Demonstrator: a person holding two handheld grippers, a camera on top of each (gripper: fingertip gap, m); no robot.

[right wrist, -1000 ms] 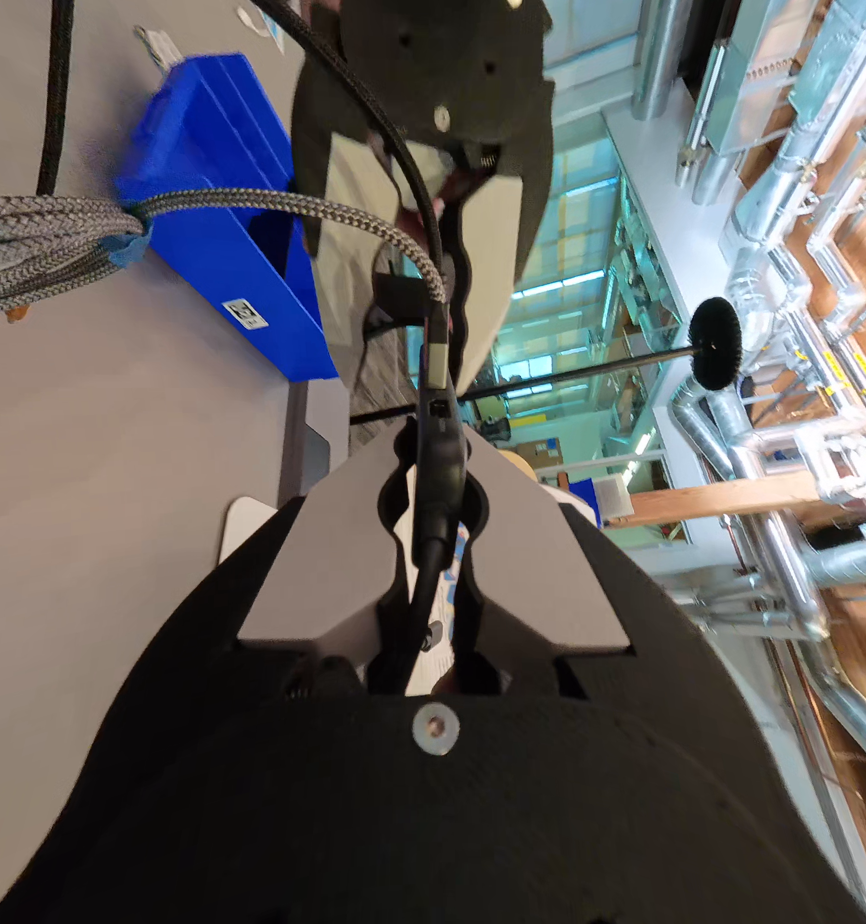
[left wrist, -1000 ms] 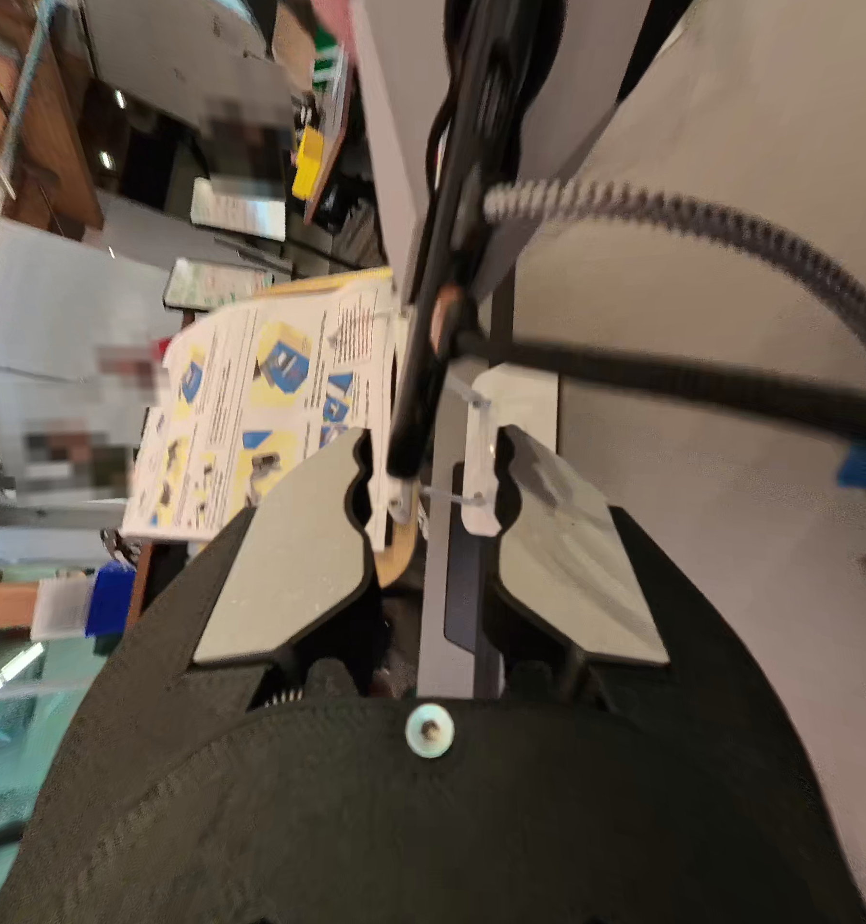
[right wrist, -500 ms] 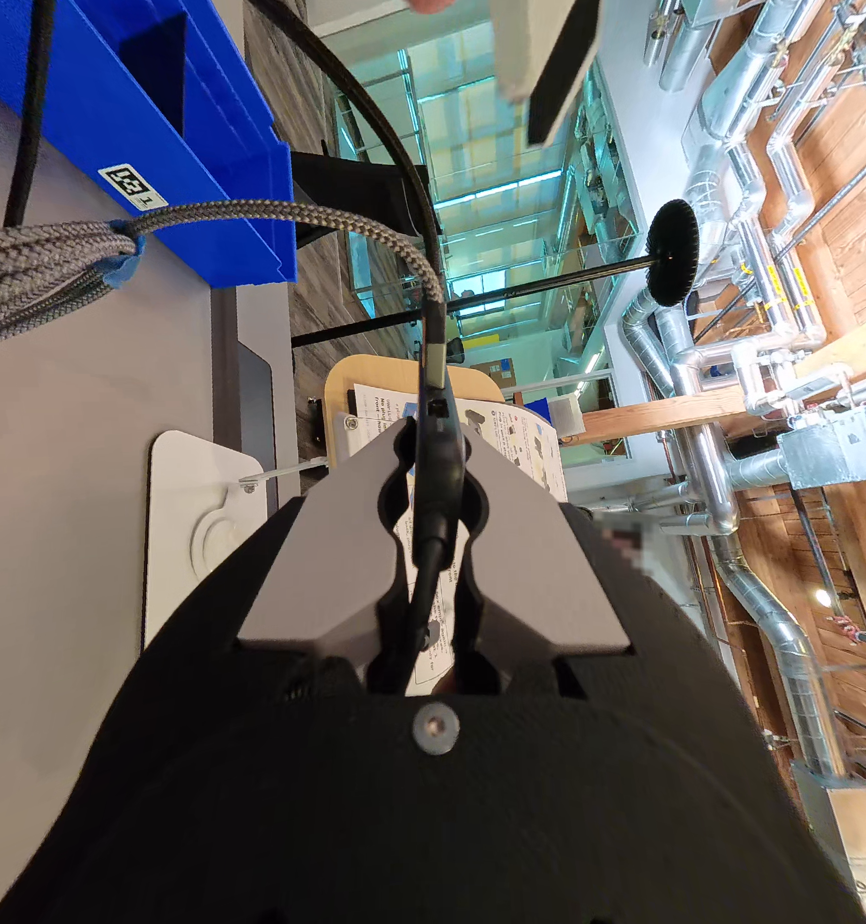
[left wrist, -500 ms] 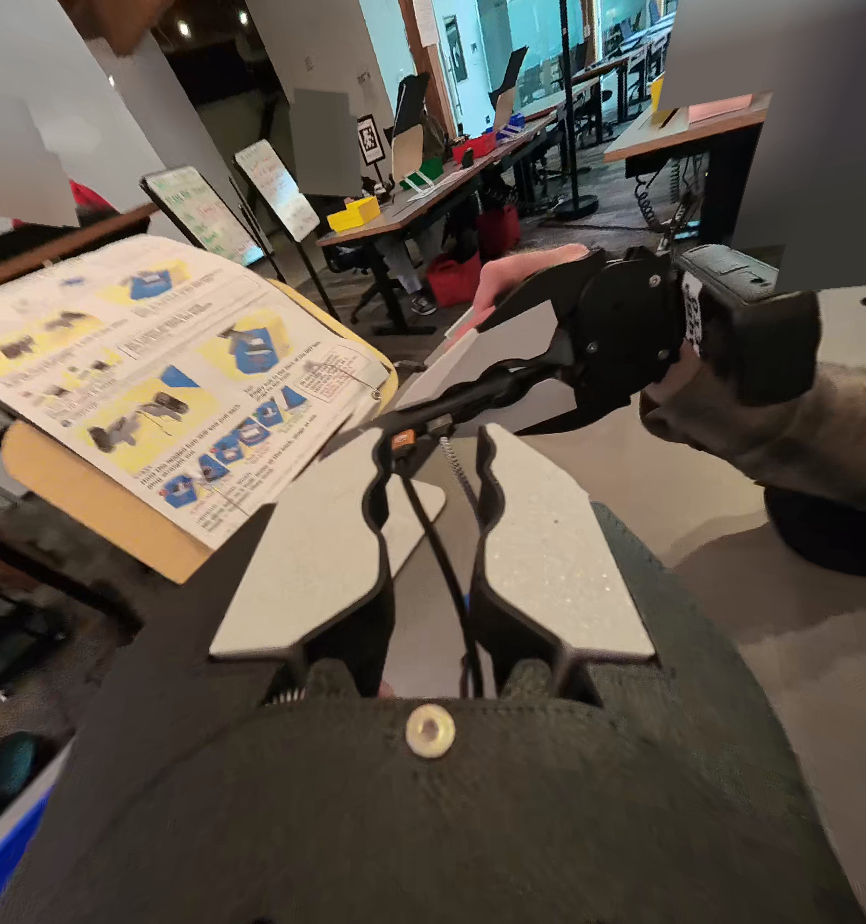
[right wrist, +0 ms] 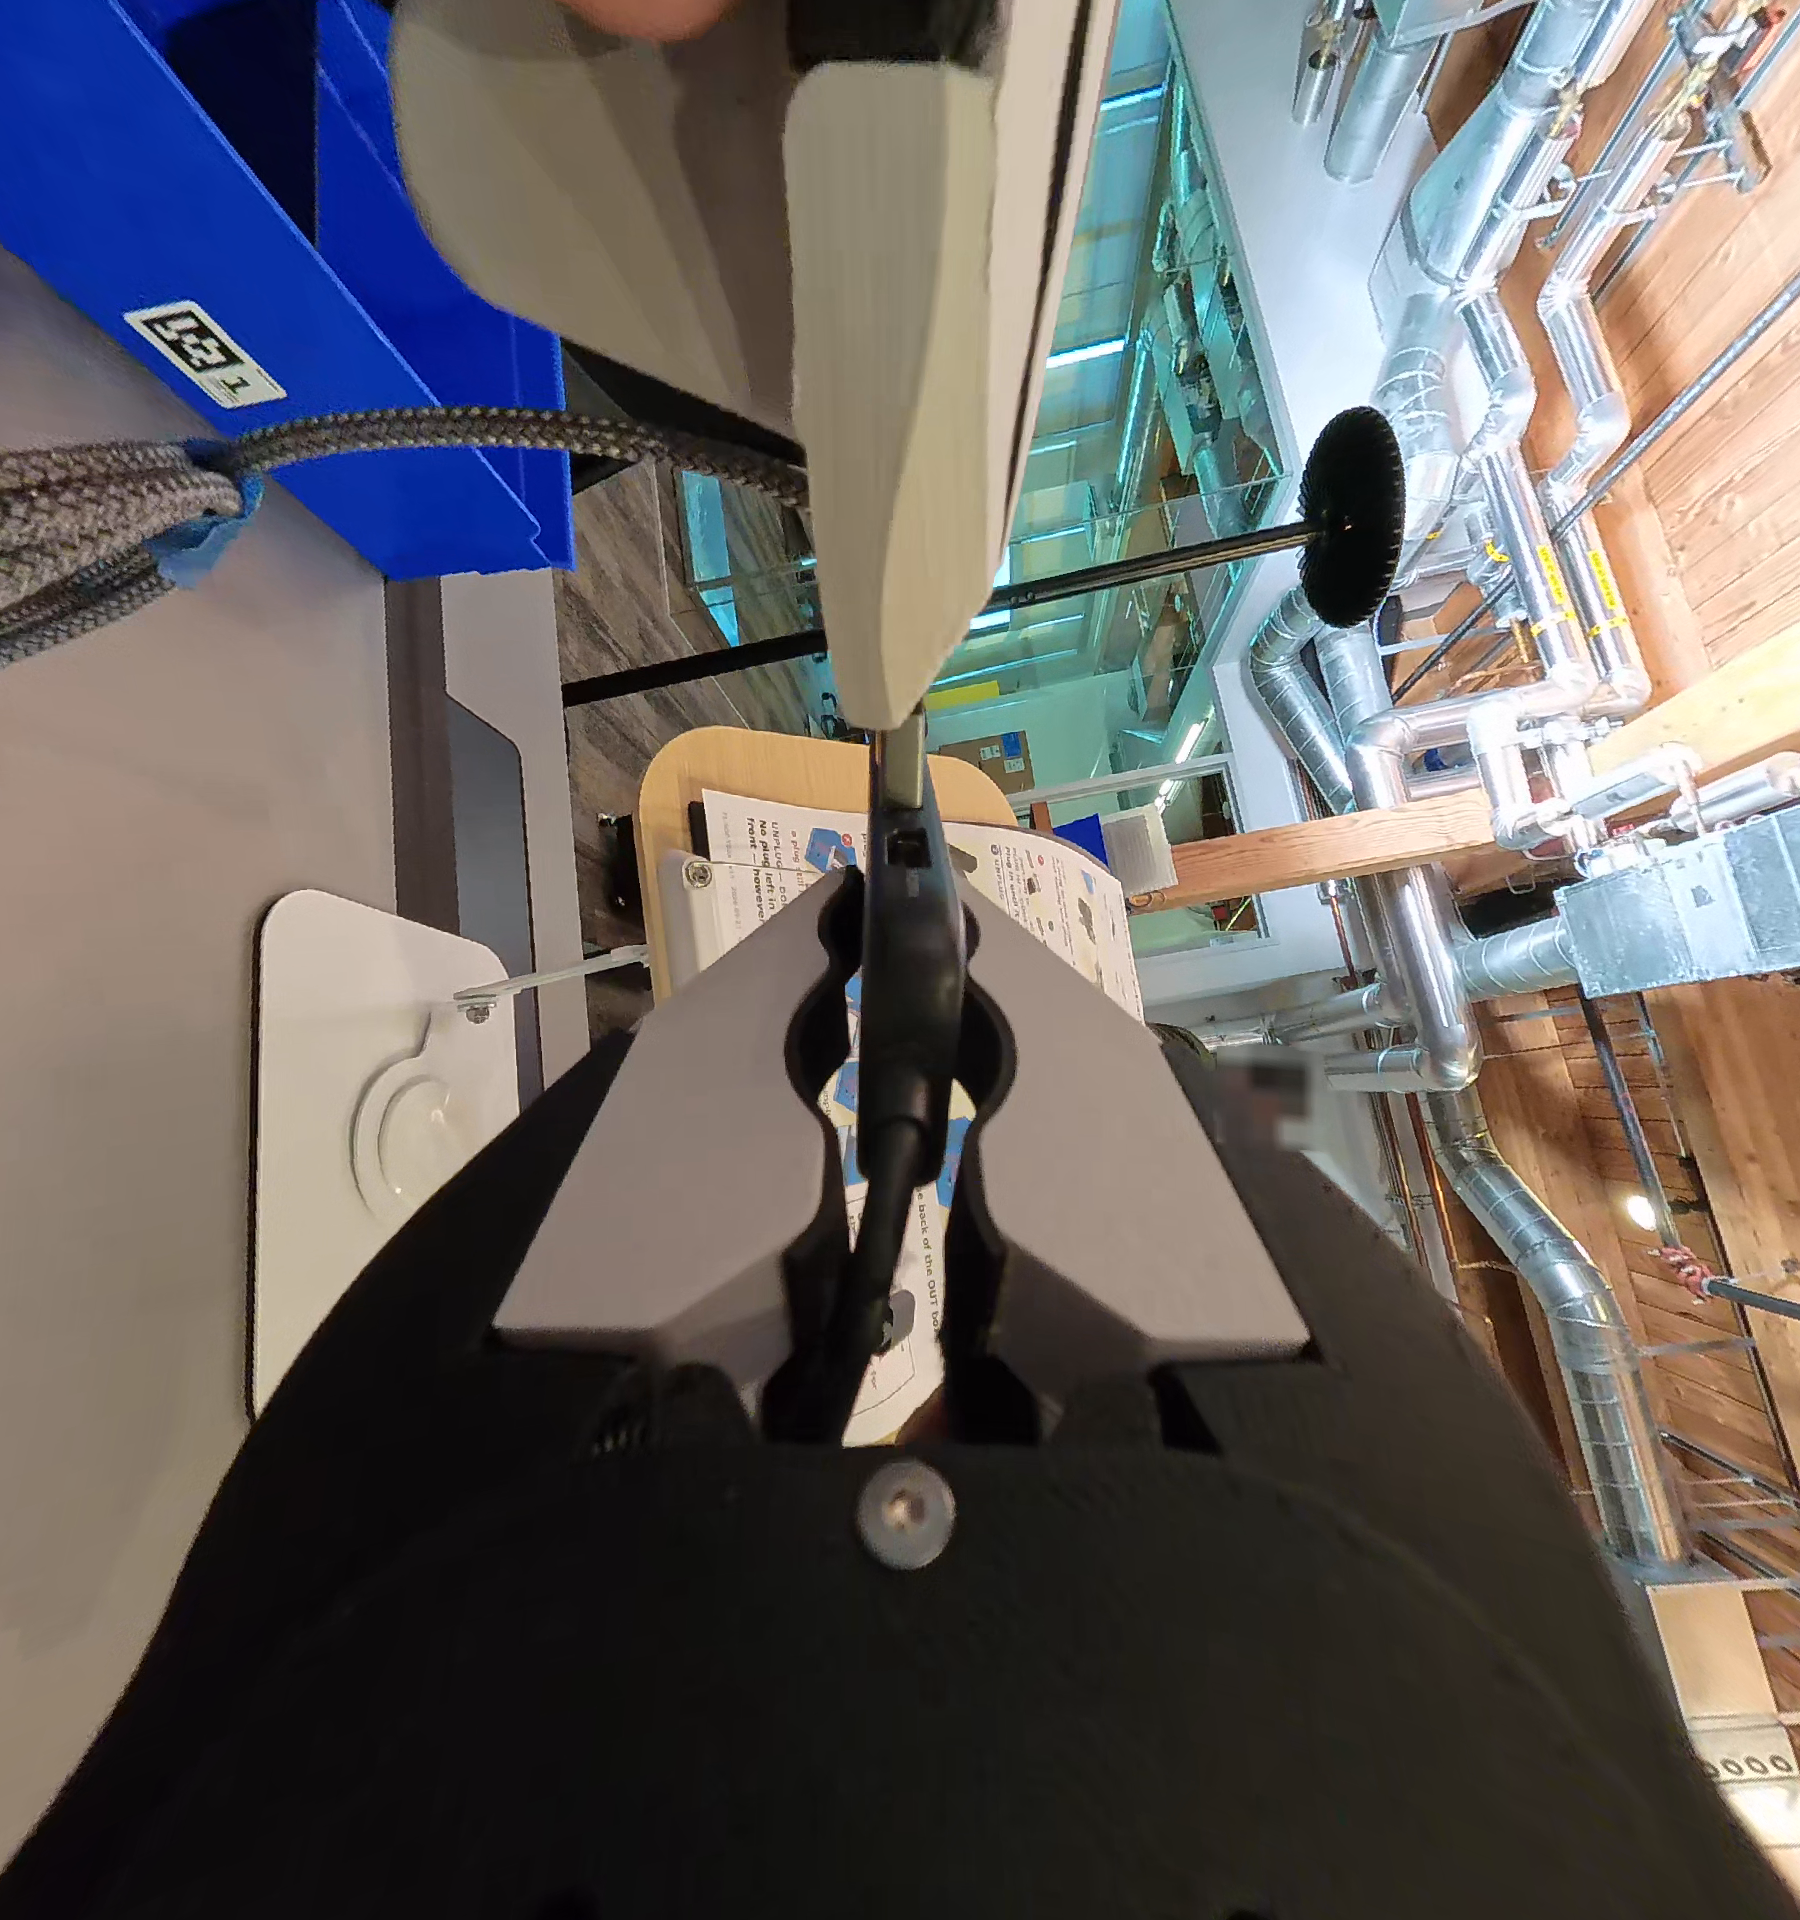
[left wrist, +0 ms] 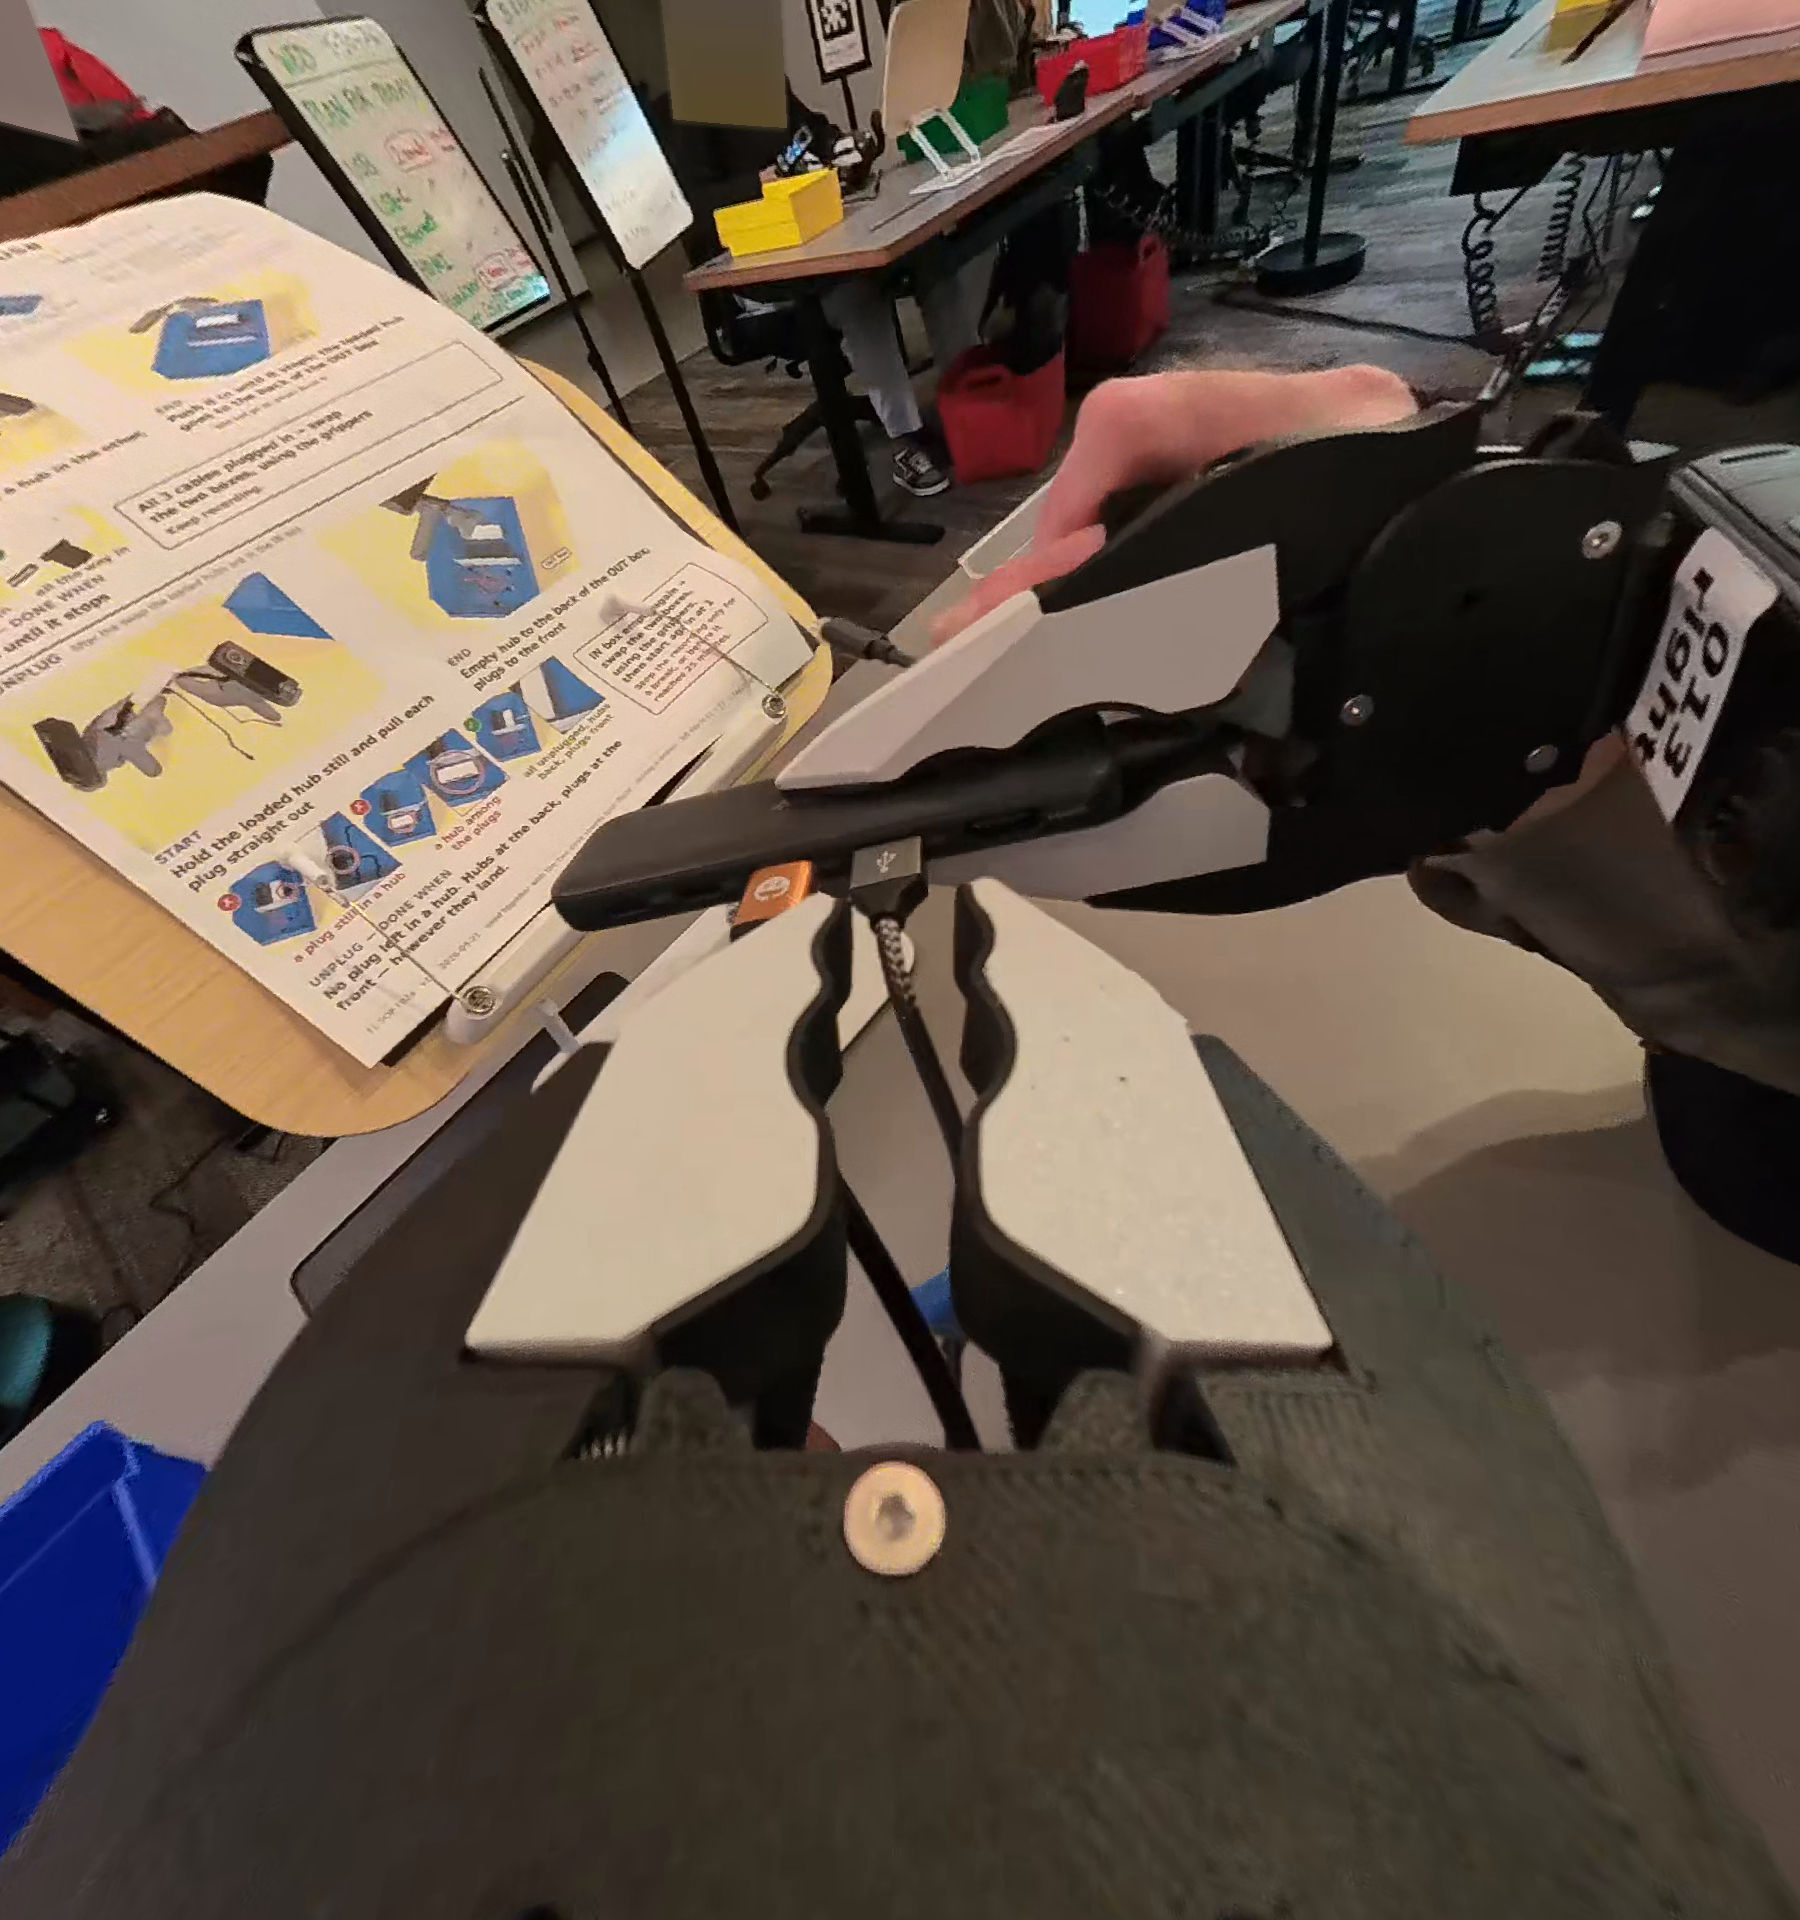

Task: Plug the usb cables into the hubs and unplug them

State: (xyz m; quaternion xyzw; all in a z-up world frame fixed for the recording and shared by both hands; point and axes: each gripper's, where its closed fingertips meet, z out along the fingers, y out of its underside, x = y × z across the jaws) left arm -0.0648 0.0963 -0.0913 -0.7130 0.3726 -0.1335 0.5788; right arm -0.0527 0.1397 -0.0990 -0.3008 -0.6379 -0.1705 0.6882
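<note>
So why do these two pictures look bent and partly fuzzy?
Left wrist view: wide-angle lens curves the desks; the hub is sharp, the near black gripper body smeared. Right wrist view: turned sideways, pipes bowed; the other gripper's fingers loom blurred up close.

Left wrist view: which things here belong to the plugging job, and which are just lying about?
Job:
- hub, clamped in the right gripper
- braided cable, plug at the hub, running between the open left gripper fingers
- orange plug in the hub

Lying about:
- instruction sheet
- blue bin
- whiteboards
</note>
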